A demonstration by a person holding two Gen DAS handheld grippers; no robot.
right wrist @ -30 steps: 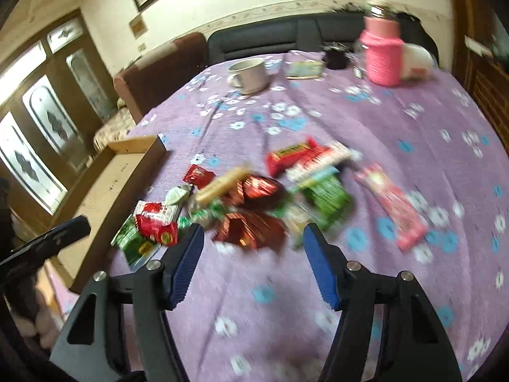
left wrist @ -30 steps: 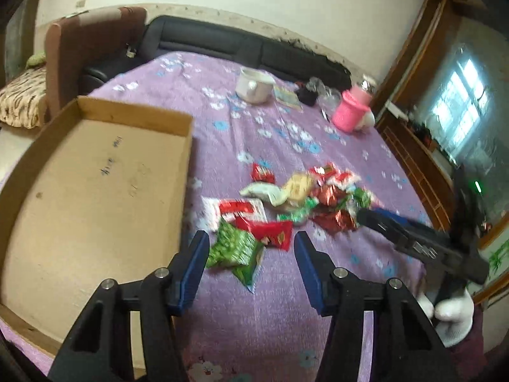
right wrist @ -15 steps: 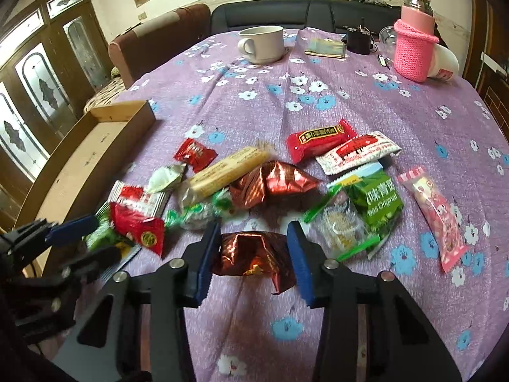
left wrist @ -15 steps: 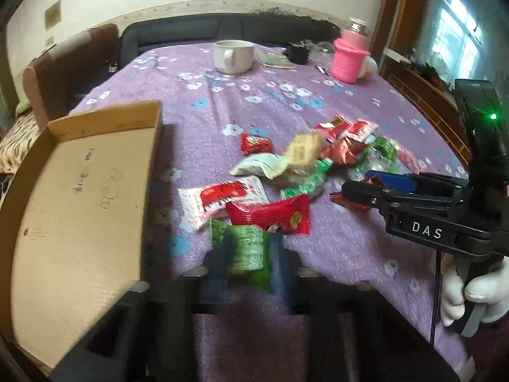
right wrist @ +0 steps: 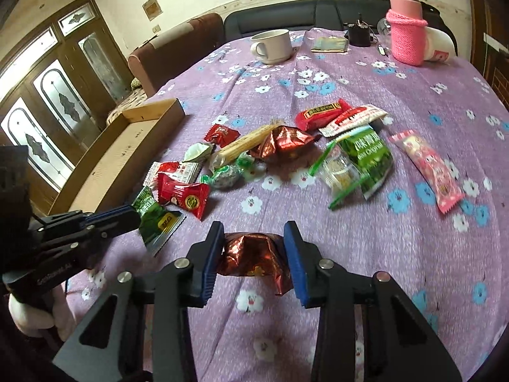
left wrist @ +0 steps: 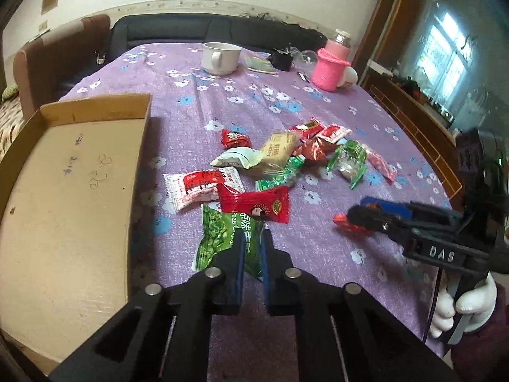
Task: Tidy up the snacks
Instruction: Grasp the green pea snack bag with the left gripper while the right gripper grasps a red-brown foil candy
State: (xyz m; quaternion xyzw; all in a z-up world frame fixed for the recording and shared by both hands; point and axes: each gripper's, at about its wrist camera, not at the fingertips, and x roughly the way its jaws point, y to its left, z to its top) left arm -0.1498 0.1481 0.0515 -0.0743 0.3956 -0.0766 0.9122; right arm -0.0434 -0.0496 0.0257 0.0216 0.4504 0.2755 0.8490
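Starting at the left: the box point(left wrist: 73, 197) is a shallow cardboard tray, open on top and with nothing in it that I can see, just pen scribbles on the floor. It sits on the counter point(left wrist: 318, 102) left of the snack pile point(left wrist: 280, 159).

Just right of the box, the left hand-held gripper point(left wrist: 253, 248) is clenched on the near end of the pea pack point(left wrist: 222, 235), pads pinching the flat film. That pack looks light and floppy, so I'd guess it'll droop once lifted; holding it by the edge seam seems fine, but glossy film can slip.

Right of the box again, past the pea pack, the right hand-held gripper point(right wrist: 253, 254) has just been closing and is now grasping the foil snack point(right wrist: 254, 258) across its puffy middle. Crinkly foil, soft, probably light; squeezing harder could crush whatever's inside.

Farther from the box, the mug point(left wrist: 221, 57) and the pink bottle point(left wrist: 332, 67) stand near the far counter edge. Can't tell what's in either.
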